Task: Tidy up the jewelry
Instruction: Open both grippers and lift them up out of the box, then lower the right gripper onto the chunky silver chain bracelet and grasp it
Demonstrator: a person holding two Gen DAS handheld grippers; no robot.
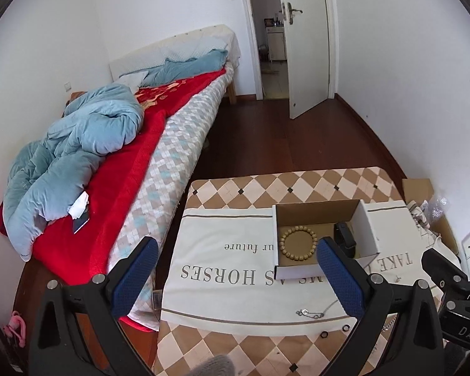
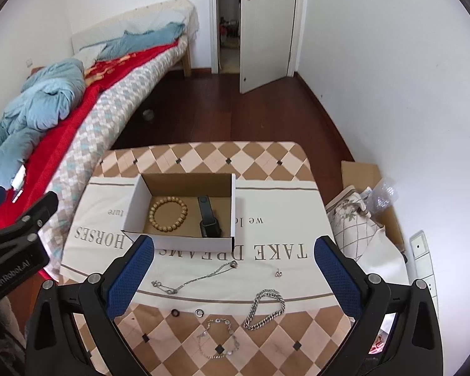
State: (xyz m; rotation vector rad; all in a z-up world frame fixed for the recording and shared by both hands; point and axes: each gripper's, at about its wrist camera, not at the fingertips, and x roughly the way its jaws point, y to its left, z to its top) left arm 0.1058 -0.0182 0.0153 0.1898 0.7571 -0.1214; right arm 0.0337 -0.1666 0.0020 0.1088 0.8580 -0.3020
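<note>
Ahead of your right gripper (image 2: pixel 233 269), the open cardboard box (image 2: pixel 185 219) holds a wooden bead bracelet (image 2: pixel 168 213) and a black band (image 2: pixel 208 217), while the thin necklace (image 2: pixel 197 277), chunky chain bracelet (image 2: pixel 264 308), two rings (image 2: pixel 187 312) and link bracelet (image 2: pixel 217 338) lie between and below its fingers. Both your grippers are spread wide and empty. Your left gripper (image 1: pixel 238 269) hangs left of the box, its right finger (image 1: pixel 340 277) overlapping the box's near corner, over the printed cloth (image 1: pixel 222 269).

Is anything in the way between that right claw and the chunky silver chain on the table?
Nothing visible blocks it. The right claw is open above the table, and the chunky silver chain lies in the open below, apart from the thin necklace and two small rings.
</note>
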